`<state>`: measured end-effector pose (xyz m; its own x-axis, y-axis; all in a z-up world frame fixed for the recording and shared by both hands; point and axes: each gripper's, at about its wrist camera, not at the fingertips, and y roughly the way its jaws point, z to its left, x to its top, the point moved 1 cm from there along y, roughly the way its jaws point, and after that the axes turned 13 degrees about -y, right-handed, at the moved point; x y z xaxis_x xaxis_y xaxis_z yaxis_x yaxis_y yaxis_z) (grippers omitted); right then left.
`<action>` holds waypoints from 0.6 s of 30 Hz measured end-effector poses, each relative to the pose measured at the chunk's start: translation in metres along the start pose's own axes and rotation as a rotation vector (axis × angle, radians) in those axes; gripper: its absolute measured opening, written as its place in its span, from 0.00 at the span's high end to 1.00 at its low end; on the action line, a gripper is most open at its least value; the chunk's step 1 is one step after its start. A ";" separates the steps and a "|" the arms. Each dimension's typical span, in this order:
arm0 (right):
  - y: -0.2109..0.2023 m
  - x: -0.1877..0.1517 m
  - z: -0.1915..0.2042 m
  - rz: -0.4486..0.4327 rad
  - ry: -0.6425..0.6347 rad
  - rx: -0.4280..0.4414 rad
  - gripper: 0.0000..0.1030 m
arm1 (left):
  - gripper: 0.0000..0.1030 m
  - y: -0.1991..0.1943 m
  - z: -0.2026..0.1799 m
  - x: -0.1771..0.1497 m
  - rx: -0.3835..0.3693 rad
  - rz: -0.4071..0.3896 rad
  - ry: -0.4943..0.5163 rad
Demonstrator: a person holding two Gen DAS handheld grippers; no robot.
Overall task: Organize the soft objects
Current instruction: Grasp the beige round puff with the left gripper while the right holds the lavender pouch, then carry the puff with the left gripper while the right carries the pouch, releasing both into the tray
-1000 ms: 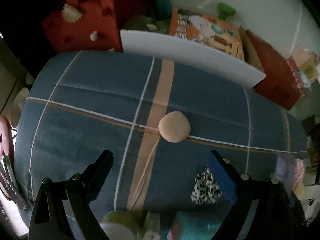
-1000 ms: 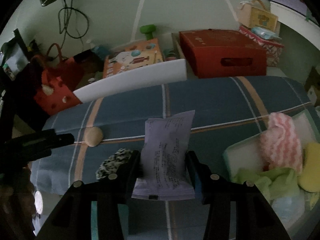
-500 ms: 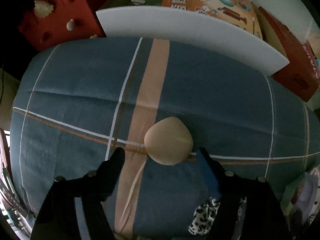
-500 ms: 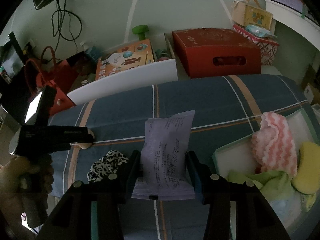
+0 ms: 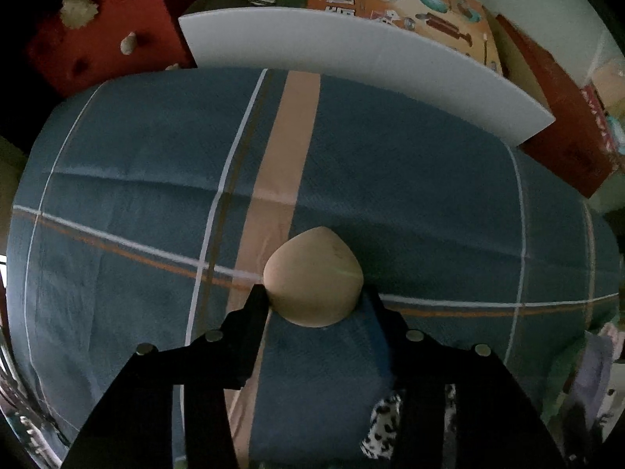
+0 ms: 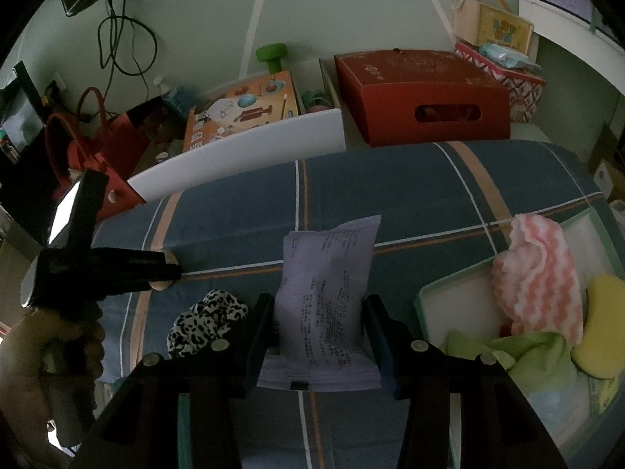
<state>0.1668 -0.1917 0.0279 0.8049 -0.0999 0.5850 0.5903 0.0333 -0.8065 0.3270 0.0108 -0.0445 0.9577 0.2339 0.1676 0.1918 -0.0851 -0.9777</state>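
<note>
The left gripper [image 5: 314, 297] points steeply down at a blue plaid bedcover [image 5: 410, 179], and its jaws have just been closing – the two black fingertips [image 5: 258, 301] now sit against either side of a beige teardrop-shaped makeup sponge [image 5: 312, 275], which lies on the cover where the wide peach stripe meets the white and orange cross lines. The sponge's rounded end is between the tips; its pointed end faces away from them. Whether the sponge is already lifted off the cloth cannot be told.

The right gripper [image 6: 318, 308] is clamped partway closed on a pale lilac printed packet [image 6: 326, 305], held upright between its fingers above the bedcover. Just left of it a leopard-print scrunchie [image 6: 207, 320] lies on the cover. To the right sits a pale green bin [image 6: 425, 301] – inside are a pink-and-white wavy cloth [image 6: 535, 277], a yellow sponge [image 6: 603, 324] and a green cloth [image 6: 519, 355]. A white foam board [image 5: 351, 62] stands along the far edge of the bed, with a red box [image 6: 422, 97] behind it.
</note>
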 end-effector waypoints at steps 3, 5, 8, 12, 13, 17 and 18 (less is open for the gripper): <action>-0.004 -0.001 -0.001 -0.004 -0.001 0.001 0.51 | 0.52 -0.019 0.003 -0.009 -0.025 -0.047 0.000; -0.008 -0.001 -0.002 -0.008 0.001 -0.001 0.51 | 0.52 -0.035 0.004 -0.017 -0.048 -0.091 0.004; -0.014 -0.005 -0.004 -0.009 0.002 -0.009 0.51 | 0.52 -0.061 0.009 -0.034 -0.104 -0.149 -0.004; -0.023 -0.014 -0.004 -0.008 0.001 -0.013 0.51 | 0.52 -0.084 0.012 -0.072 -0.173 -0.190 -0.001; -0.025 -0.017 -0.004 -0.007 0.003 -0.009 0.51 | 0.52 -0.089 0.012 -0.075 -0.188 -0.188 -0.004; -0.032 -0.030 -0.003 -0.001 -0.002 -0.001 0.51 | 0.52 -0.098 0.016 -0.113 -0.233 -0.198 -0.012; -0.034 -0.032 -0.003 0.000 -0.005 -0.001 0.51 | 0.52 -0.098 0.017 -0.119 -0.238 -0.202 -0.011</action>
<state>0.1209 -0.1927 0.0361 0.8053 -0.0945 0.5853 0.5901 0.0328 -0.8067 0.1902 0.0074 0.0296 0.8929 0.2793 0.3530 0.4242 -0.2596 -0.8676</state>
